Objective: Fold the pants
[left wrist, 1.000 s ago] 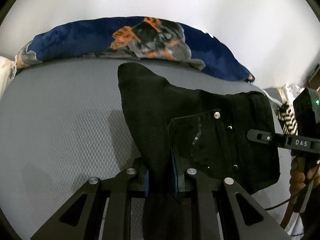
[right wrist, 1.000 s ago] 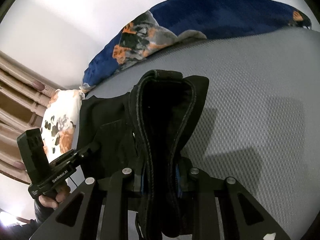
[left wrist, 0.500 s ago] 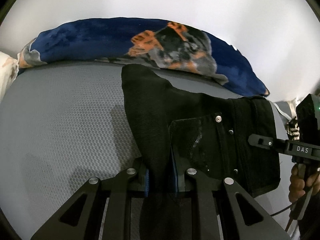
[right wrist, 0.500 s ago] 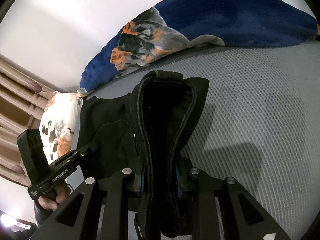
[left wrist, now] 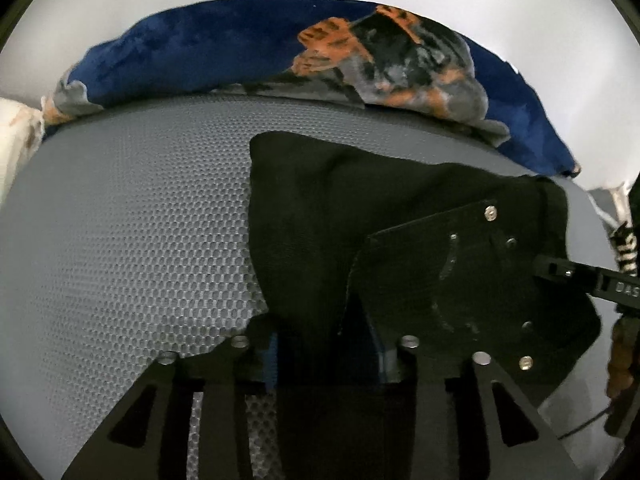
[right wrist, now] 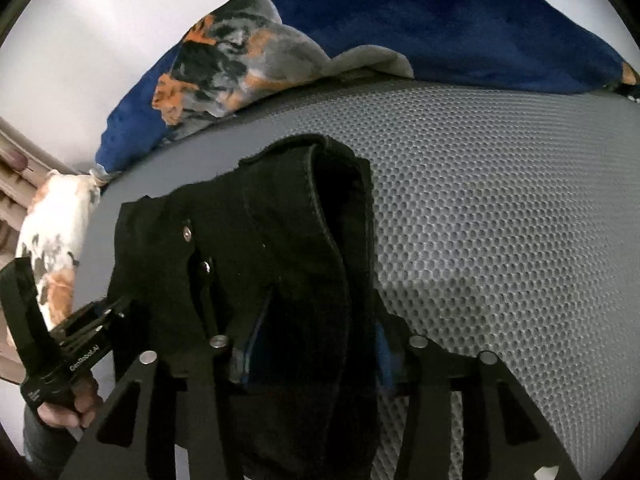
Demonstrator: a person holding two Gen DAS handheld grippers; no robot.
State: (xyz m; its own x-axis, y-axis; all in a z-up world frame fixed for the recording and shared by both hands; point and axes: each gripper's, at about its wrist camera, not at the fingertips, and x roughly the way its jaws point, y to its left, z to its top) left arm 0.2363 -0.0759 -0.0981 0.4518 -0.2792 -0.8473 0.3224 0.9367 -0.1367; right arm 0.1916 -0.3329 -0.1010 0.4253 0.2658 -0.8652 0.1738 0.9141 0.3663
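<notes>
Black pants (left wrist: 360,216) bunched on grey bed (left wrist: 140,220), in front of blue blanket (left wrist: 200,52). Left gripper (left wrist: 324,354) and right gripper (right wrist: 312,340) both just opening, jaws spread, cloth loose between them: likely releasing fold onto bed. Patterned pillow (right wrist: 56,236) beyond pants; nothing blocks.

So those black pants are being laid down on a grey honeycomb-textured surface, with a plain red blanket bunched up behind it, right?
Not quite: the blanket is dark blue with an orange, grey and black print, not plain red, as both wrist views show. The rest holds: the black pants are being laid on the grey honeycomb-textured surface, with the blanket bunched behind it.
</notes>
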